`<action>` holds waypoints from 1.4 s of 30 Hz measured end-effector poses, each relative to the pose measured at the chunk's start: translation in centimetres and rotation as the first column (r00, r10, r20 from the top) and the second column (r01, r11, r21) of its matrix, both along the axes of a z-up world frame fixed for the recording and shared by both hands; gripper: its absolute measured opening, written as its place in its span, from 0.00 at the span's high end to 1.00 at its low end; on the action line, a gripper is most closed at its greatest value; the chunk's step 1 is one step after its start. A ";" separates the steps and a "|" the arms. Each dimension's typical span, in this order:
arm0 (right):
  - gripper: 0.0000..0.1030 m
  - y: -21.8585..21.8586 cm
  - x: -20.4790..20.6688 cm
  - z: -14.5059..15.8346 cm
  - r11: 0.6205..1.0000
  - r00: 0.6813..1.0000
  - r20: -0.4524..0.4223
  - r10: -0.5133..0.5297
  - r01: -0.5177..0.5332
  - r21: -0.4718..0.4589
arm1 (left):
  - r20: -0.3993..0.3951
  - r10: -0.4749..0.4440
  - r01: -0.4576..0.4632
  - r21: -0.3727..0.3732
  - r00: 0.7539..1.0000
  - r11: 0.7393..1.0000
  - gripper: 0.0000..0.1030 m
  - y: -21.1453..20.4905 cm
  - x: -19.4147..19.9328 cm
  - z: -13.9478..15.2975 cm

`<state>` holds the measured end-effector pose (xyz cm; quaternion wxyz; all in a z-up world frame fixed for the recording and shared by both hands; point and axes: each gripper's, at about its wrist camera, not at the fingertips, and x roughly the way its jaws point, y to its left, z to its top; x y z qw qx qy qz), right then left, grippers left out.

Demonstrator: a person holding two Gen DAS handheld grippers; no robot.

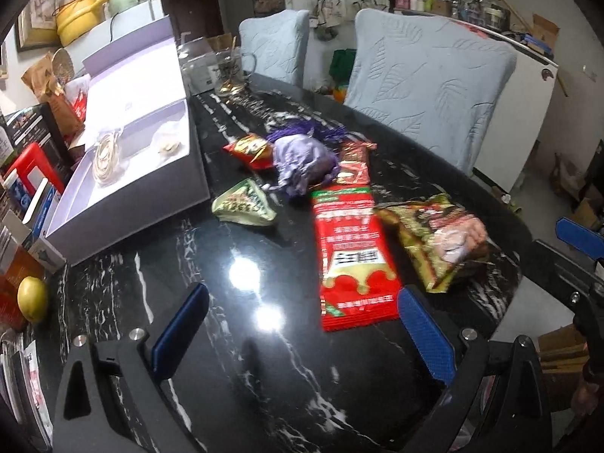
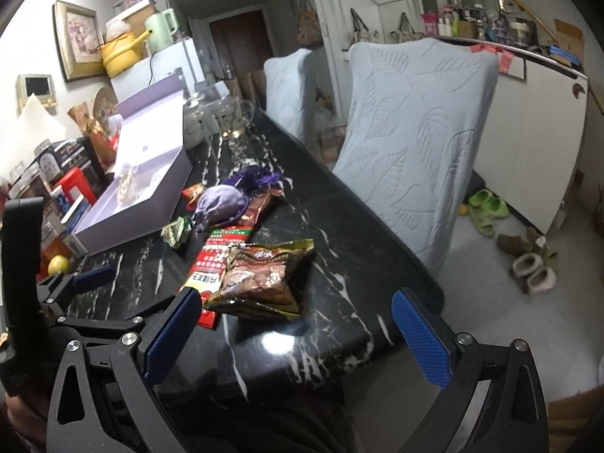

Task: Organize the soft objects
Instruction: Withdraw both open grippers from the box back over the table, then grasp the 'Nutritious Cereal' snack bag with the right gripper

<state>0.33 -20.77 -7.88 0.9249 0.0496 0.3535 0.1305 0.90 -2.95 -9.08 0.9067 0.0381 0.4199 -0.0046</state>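
Soft packets lie on the black marble table [image 1: 241,385]: a long red packet [image 1: 351,253], a green-brown snack bag [image 1: 441,238], a purple cloth pouch [image 1: 302,162], a small green packet [image 1: 245,205], a small red-orange packet [image 1: 251,149] and a dark red packet [image 1: 353,164]. An open lilac box [image 1: 124,173] stands at the left with a coiled cord inside. My left gripper [image 1: 302,336] is open and empty, just short of the red packet. My right gripper [image 2: 298,336] is open and empty, near the snack bag [image 2: 260,279]; the red packet [image 2: 215,260], pouch [image 2: 219,207] and box [image 2: 139,196] lie beyond.
Two pale blue padded chairs [image 1: 430,75] stand along the table's far side. A glass mug [image 1: 230,71] sits at the far end. Boxes, jars and a lemon [image 1: 32,298] crowd the left edge. Shoes [image 2: 528,260] lie on the floor at the right.
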 end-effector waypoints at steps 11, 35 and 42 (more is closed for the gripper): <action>0.01 3.1 4.7 -2.0 0.996 0.991 -0.110 0.079 -0.075 0.047 | -0.040 0.068 -0.068 -0.020 0.997 0.997 0.01 2.5 2.0 -0.7; 0.53 1.7 7.5 -3.6 0.997 0.976 -0.204 0.078 -0.079 0.003 | -0.088 -0.014 0.011 -0.036 0.996 0.999 0.01 -0.1 5.2 -1.6; 0.53 -0.7 7.6 -3.7 0.998 0.976 -0.209 0.052 -0.047 0.028 | -0.141 -0.043 0.038 -0.039 0.989 0.998 0.01 -2.0 7.0 -2.9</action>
